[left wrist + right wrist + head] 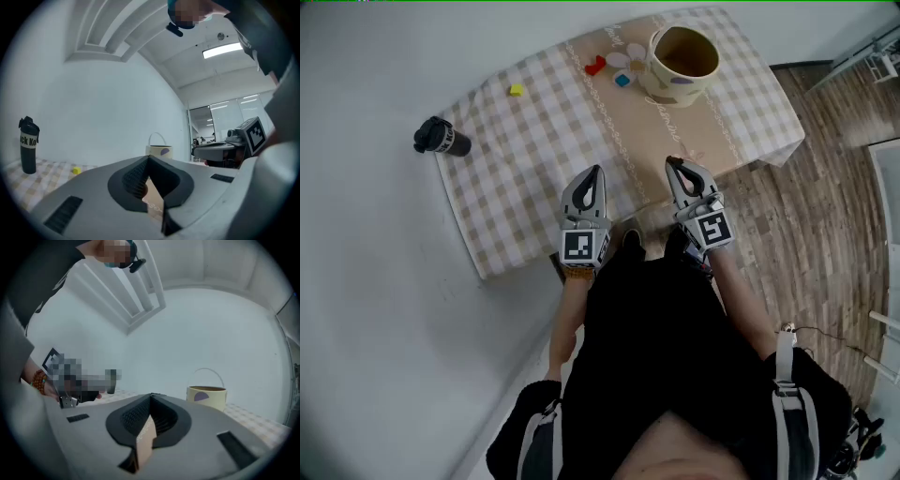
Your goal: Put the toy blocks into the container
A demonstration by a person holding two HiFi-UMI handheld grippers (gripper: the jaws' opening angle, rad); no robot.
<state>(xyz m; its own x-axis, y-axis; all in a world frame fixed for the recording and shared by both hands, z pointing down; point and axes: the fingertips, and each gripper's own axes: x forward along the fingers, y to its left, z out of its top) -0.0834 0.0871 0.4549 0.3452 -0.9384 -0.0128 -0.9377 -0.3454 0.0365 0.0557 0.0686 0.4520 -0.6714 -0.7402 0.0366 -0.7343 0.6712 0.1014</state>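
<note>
You have one yellow block (517,90), one red block (596,65) and one blue block (622,81) clearly showing, plus one container (675,89), one black bottle (442,138) and one table (534,169).

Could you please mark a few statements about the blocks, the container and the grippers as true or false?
1. The left gripper and the right gripper are both shut and empty. True.
2. The yellow block lies inside the container. False: it lies on the checked cloth, well apart from the container.
3. The red block lies on the cloth near the container. True.
4. The black bottle stands between the grippers. False: it is by the cloth's left edge, away from both.
</note>
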